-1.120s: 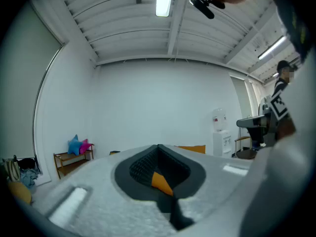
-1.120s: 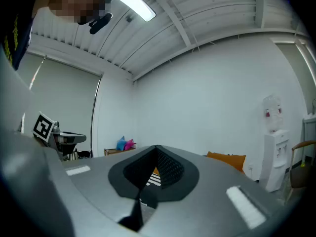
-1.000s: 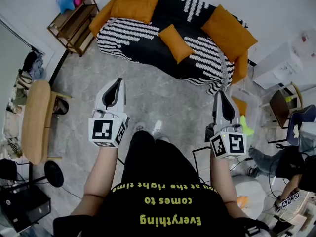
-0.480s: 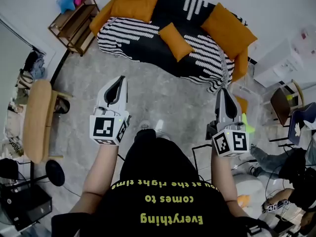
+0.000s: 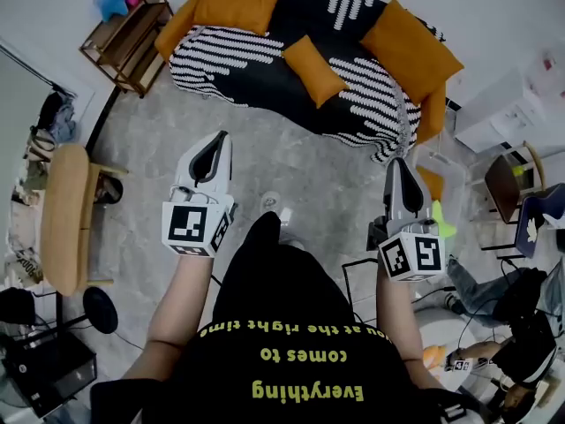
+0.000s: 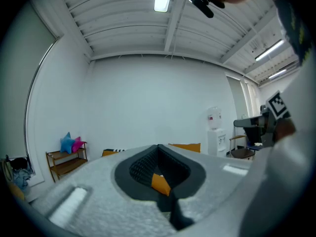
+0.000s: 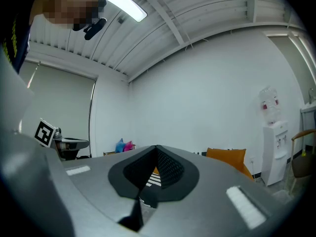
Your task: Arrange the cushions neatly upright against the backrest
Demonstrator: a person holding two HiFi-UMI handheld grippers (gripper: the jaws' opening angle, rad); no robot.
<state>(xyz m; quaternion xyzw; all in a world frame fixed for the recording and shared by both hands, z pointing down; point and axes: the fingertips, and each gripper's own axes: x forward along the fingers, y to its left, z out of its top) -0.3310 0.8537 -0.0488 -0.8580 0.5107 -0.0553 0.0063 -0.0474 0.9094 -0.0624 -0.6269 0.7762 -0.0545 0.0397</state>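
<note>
Grey floor before black-and-white striped sofa | left tongs, right tongs pressed together, empty | small orange cushion flat on seat, well ahead, midway between them

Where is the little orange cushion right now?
In the head view, the little cushion lies mid-seat on the striped sofa, between the left big cushion and the right big cushion.
</note>
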